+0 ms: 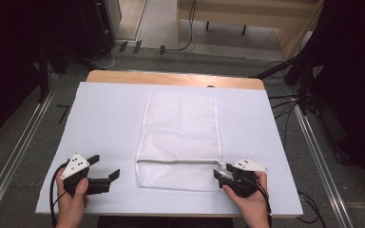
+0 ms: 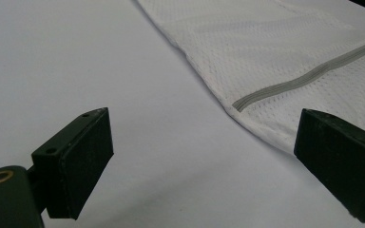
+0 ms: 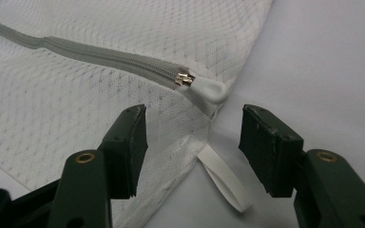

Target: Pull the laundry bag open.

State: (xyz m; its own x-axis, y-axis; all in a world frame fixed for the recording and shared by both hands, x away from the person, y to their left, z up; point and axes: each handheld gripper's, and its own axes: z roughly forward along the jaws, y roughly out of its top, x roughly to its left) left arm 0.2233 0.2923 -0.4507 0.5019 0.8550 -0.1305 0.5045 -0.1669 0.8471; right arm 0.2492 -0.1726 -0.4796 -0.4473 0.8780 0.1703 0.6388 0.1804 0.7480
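Observation:
A white mesh laundry bag [image 1: 178, 137] lies flat on the white table top [image 1: 104, 109], with a grey zipper [image 1: 176, 162] running across near its front end. My left gripper [image 1: 106, 165] rests open to the left of the bag; in the left gripper view the bag's edge [image 2: 275, 47] and zipper [image 2: 309, 76] lie ahead between its wide jaws [image 2: 204, 142]. My right gripper [image 1: 221, 172] is open at the bag's front right corner. In the right gripper view [image 3: 194, 137] the zipper's white pull [image 3: 204, 88] lies just beyond the jaws. A white ribbon loop [image 3: 223, 178] and the mesh edge [image 3: 76, 109] lie between them, untouched.
The white board sits on a wooden table whose far edge [image 1: 171, 77] shows. Dark stands [image 1: 309, 71] and cables [image 1: 285, 102] flank the table on the floor. Bare white surface lies on both sides of the bag.

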